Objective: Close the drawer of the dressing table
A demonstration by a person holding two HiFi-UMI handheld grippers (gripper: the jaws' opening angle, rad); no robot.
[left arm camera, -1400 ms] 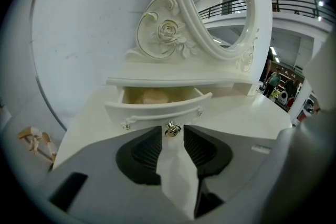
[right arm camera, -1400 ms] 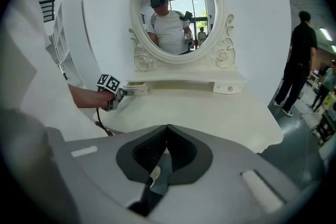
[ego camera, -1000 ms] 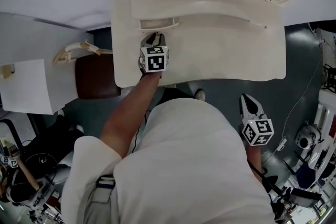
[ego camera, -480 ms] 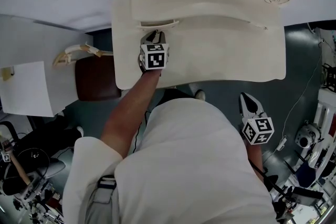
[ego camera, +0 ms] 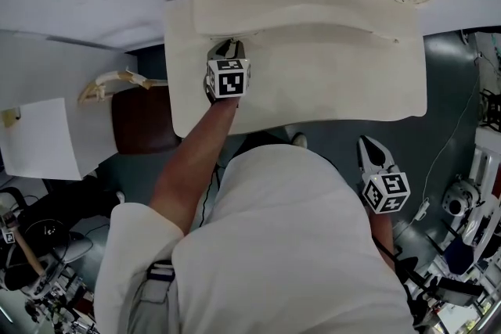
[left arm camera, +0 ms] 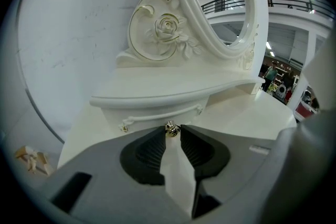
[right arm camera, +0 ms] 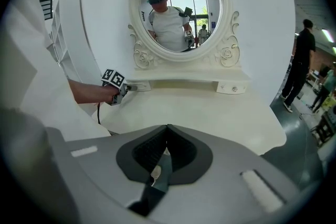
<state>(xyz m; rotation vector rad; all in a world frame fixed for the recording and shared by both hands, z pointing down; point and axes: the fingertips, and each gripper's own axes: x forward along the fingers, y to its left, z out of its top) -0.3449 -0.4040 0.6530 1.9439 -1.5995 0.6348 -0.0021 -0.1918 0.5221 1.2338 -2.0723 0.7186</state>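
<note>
The cream dressing table carries a round mirror with a shelf beneath it. My left gripper reaches to the left drawer under that shelf. Its two pads are shut on the drawer's small gold knob. From the head view the drawer front lies tucked under the shelf edge, barely showing. My right gripper hangs beside the person's hip, off the table's front edge. In the right gripper view its jaws meet, shut, with nothing between them.
A second small drawer sits under the shelf's right end. A brown padded stool stands left of the table, beside a white board. Cables and gear lie on the floor at right. A person in dark clothes stands at the far right.
My left gripper has moved toward the mirror with the knob in it. The drawer, which stuck out from under the shelf, has slid in. The right gripper has stayed put.
</note>
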